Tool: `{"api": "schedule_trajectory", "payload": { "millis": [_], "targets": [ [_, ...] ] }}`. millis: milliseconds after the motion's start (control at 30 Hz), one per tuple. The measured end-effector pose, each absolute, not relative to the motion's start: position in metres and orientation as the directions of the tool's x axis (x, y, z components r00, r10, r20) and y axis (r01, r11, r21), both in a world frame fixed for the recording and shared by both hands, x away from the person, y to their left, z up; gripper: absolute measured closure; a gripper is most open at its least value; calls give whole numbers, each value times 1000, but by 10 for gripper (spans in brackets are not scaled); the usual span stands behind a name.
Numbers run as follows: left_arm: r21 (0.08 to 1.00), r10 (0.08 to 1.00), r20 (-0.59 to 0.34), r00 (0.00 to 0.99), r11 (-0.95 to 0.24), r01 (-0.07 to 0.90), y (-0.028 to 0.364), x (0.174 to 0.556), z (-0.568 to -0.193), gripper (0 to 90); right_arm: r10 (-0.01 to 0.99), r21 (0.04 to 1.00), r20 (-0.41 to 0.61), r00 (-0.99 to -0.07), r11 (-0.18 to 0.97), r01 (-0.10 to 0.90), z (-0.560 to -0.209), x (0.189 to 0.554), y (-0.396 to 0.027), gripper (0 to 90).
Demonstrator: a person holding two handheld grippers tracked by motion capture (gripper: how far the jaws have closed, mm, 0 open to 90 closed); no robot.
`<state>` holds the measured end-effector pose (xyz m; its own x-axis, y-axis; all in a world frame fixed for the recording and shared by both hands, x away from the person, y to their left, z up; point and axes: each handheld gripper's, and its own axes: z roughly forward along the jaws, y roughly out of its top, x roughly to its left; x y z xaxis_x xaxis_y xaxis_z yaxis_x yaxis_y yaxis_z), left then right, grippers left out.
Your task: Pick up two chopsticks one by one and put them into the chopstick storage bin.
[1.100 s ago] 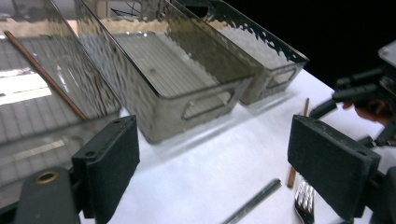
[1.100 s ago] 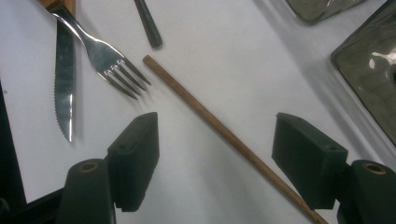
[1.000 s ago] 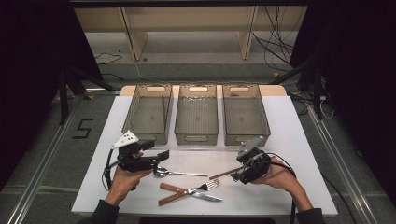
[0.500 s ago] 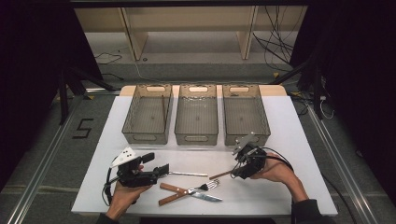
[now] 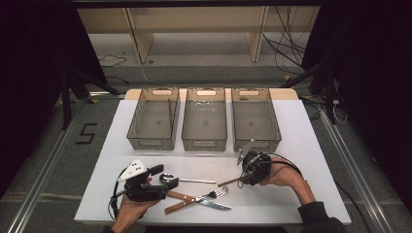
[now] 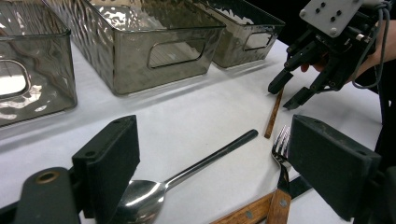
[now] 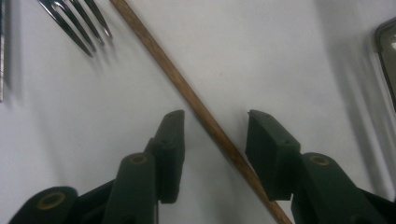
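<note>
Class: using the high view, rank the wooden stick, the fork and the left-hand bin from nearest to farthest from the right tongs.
1. Wooden stick, directly at the right tongs.
2. Fork, lower left on the table.
3. Left-hand bin, far back left.

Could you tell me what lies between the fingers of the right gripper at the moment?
A thin wooden stick runs diagonally between the fingers of the right gripper, which have just been closing; the right gripper view shows gaps on both sides.
</note>
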<state>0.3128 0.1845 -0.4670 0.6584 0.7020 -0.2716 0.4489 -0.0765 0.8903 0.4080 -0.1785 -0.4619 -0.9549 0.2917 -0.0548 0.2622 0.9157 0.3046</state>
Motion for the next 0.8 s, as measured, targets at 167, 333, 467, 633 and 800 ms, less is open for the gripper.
{"api": "schedule_trajectory", "payload": {
  "millis": [167, 333, 467, 633, 800],
  "targets": [
    [889, 701, -278, 656, -71, 453, 185, 313, -468, 166, 286, 282, -43, -957, 923, 263, -461, 407, -175, 660],
    [889, 701, -275, 658, -76, 452, 185, 313, -468, 166, 248, 247, -62, -967, 942, 226, -460, 405, -171, 702],
    [887, 700, -282, 656, -70, 456, 185, 312, -467, 167, 205, 223, -79, -976, 958, 183, -459, 400, -170, 735],
    [886, 702, -291, 650, -59, 460, 186, 313, -468, 167, 158, 200, -79, -984, 970, 139, -459, 393, -172, 778],
    [885, 706, -291, 645, -57, 462, 186, 313, -468, 169, 137, 187, -89, -987, 975, 118, -458, 389, -170, 804]
  ]
}}
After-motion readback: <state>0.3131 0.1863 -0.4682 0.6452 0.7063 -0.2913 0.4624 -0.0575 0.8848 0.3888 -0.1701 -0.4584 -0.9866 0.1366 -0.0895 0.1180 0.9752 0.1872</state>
